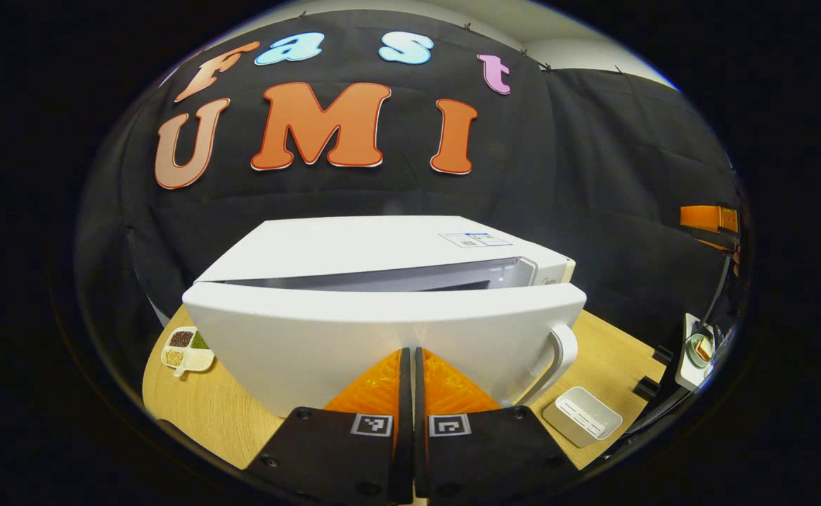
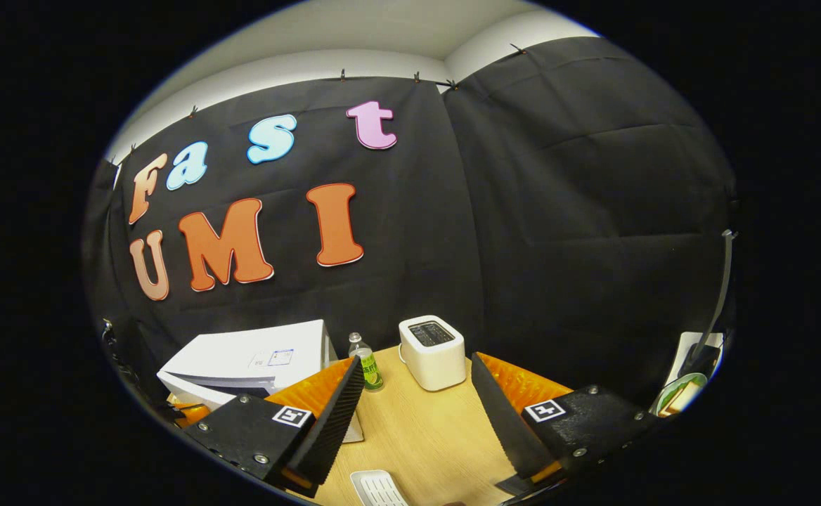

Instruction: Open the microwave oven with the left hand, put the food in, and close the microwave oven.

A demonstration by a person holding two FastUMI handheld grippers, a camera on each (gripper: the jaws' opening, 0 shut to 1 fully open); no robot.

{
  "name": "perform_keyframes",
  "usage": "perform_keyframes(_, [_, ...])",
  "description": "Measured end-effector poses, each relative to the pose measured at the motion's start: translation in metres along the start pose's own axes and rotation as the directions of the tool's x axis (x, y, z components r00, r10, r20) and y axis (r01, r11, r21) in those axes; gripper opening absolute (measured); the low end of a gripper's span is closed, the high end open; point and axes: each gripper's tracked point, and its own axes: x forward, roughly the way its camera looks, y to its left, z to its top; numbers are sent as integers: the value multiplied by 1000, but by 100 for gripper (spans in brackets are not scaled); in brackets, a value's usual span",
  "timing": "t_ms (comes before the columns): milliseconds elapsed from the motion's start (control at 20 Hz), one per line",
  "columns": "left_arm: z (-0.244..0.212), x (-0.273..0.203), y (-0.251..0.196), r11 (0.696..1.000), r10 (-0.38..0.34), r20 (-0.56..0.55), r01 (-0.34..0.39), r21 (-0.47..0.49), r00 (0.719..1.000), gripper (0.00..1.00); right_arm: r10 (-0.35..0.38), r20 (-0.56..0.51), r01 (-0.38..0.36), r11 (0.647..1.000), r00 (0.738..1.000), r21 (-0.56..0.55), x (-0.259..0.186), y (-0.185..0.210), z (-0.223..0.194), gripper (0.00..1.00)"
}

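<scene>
Left gripper view: left gripper point(image 1: 410, 362) at 6 o'clock, fingers pressed together with nothing between them, tips right against the microwave door point(image 1: 382, 334). Microwave point(image 1: 375, 246) sits centre frame on the wooden surface point(image 1: 203, 414); door slightly ajar, a narrow gap along its top edge. Door handle point(image 1: 559, 355) at 4 o'clock. Divided dish point(image 1: 187, 348) with brown, green and pale contents at 8 o'clock, beside the microwave. White slotted tray point(image 1: 582, 416) at 5 o'clock on the surface. Small plate with food point(image 1: 700, 348) at 4 o'clock, far edge, details too small to tell.

Right gripper view: right gripper point(image 2: 417, 400) at 6 o'clock, fingers spread wide, holding nothing. Microwave point(image 2: 256, 362) at 8 o'clock. Small bottle point(image 2: 366, 364) just beside it, white toaster point(image 2: 432, 341) near centre. Slotted tray point(image 2: 377, 487) at 6 o'clock, between the fingers. Plate with food point(image 2: 681, 395) at 4 o'clock, at the frame edge.
</scene>
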Motion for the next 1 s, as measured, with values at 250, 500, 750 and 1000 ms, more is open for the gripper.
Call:
perform_keyframes(250, [5, 23, 0, 1000, 10, 1, -10, -23, 1000, 5, -40, -14, 40, 999, 999, -17, 8, -10, -1, 94])
perform_keyframes(500, [1, 22, -4, 997, 81, 5, -81, 13, 997, 4, -72, -27, 72, 997, 997, -11, 9, -21, -3, 94])
perform_keyframes(750, [-6, 50, -44, 994, -42, -41, 37, -106, 998, 0, -92, -33, 91, 996, 995, -22, 2, -25, -6, 94])
perform_keyframes(1000, [8, 51, -70, 997, -57, -51, 55, -51, 997, 4, -85, -16, 85, 996, 996, -23, -15, -21, 3, 94])
